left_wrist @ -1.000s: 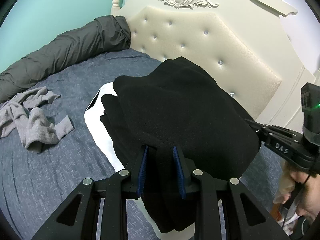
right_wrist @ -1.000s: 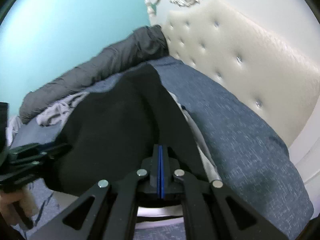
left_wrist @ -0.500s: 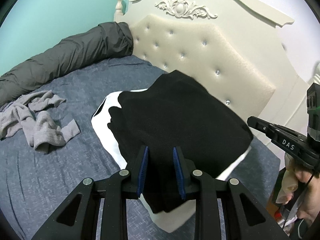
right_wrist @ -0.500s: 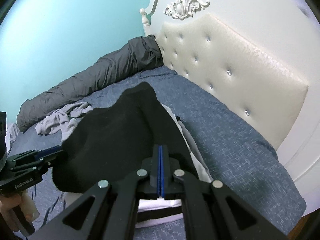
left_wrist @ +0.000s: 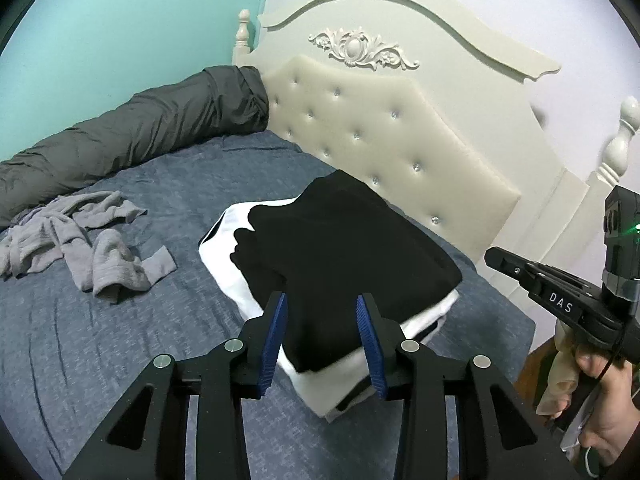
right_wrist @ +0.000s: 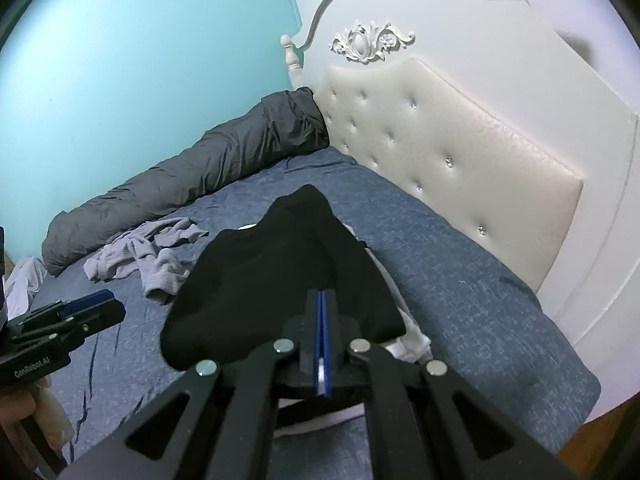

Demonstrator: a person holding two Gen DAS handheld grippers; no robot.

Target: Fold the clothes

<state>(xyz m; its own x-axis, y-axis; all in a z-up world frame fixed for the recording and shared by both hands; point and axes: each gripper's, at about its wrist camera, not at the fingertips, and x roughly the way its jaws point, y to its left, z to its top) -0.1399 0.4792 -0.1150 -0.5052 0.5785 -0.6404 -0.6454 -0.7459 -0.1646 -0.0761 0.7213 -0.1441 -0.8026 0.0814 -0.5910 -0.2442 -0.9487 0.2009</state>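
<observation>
I see the bed sheet (left_wrist: 100, 344), dark blue and a little wrinkled, covering the mattress. At the head of the bed stands a cream headboard (left_wrist: 392, 132) with a tufted padded panel and small shiny buttons. Above the panel there is a carved white ornament (left_wrist: 360, 48). A long dark grey rolled duvet (left_wrist: 140, 132) lies along the turquoise wall (right_wrist: 140, 60), one end touching the headboard. A white bedpost (left_wrist: 618, 140) rises at the right side.
</observation>
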